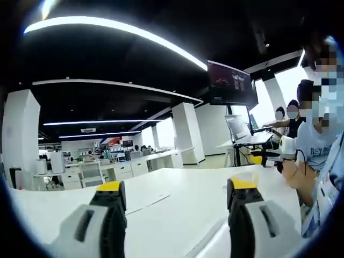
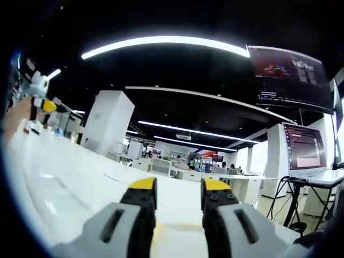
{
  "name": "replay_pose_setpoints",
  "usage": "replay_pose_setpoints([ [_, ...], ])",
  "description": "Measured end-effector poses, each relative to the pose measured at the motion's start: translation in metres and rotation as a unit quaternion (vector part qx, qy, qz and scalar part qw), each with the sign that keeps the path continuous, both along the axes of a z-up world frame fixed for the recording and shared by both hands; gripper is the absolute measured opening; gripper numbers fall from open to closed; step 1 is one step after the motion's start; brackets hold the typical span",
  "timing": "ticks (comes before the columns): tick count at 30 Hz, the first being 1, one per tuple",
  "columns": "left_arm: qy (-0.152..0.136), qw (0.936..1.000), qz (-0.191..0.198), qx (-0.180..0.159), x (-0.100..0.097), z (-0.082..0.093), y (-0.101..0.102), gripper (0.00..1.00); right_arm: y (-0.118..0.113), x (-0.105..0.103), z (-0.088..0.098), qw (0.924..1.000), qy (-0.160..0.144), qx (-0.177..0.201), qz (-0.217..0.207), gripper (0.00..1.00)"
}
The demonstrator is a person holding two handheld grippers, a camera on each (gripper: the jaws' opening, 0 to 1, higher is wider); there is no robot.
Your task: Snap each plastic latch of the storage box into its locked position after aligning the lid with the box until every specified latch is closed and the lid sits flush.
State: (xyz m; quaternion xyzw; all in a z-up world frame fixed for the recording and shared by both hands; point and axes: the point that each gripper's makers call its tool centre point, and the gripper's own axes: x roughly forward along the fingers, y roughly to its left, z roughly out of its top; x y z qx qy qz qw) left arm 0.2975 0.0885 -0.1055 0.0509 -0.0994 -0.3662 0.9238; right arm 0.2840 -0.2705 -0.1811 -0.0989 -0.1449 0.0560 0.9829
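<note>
Left gripper view
Left tool (image 1: 177,196): jaws wide apart, holding nothing, above the white bench (image 1: 177,193).
Beyond: a hanging monitor (image 1: 232,84), a laptop on a stand (image 1: 239,129), seated people at right (image 1: 317,134).

Right gripper view
Right tool (image 2: 177,194): jaws a narrow gap apart, holding nothing, low over the white bench (image 2: 70,183).
Far left: another yellow-tipped gripper (image 2: 42,99).
Right side: a laptop (image 2: 306,150), a dark overhead screen (image 2: 290,75).
Storage box: cannot tell its place or heading.

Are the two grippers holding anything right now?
No, nothing. The left gripper is open over the white table, and the right gripper also has an empty gap between its jaws.
</note>
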Motion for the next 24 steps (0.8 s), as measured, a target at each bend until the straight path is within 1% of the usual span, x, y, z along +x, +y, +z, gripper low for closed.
replay_pose_setpoints([
  [6, 0.0, 0.9997, -0.025, 0.005, -0.001, 0.001, -0.023, 0.77, -0.003, 0.001, 0.001, 1.0, -0.003, 0.001, -0.001, 0.31],
  [13, -0.001, 0.9991, -0.041, 0.012, -0.001, 0.001, -0.04, 0.77, -0.005, 0.001, 0.002, 1.0, -0.004, 0.001, 0.0, 0.31],
  [14, -0.001, 0.9988, -0.045, 0.016, -0.002, 0.001, -0.045, 0.77, -0.005, 0.001, 0.002, 1.0, -0.005, 0.001, 0.0, 0.31],
  [24, -0.002, 0.997, -0.071, 0.031, -0.004, -0.003, -0.071, 0.77, -0.007, 0.001, 0.002, 1.0, -0.006, 0.003, -0.001, 0.31],
])
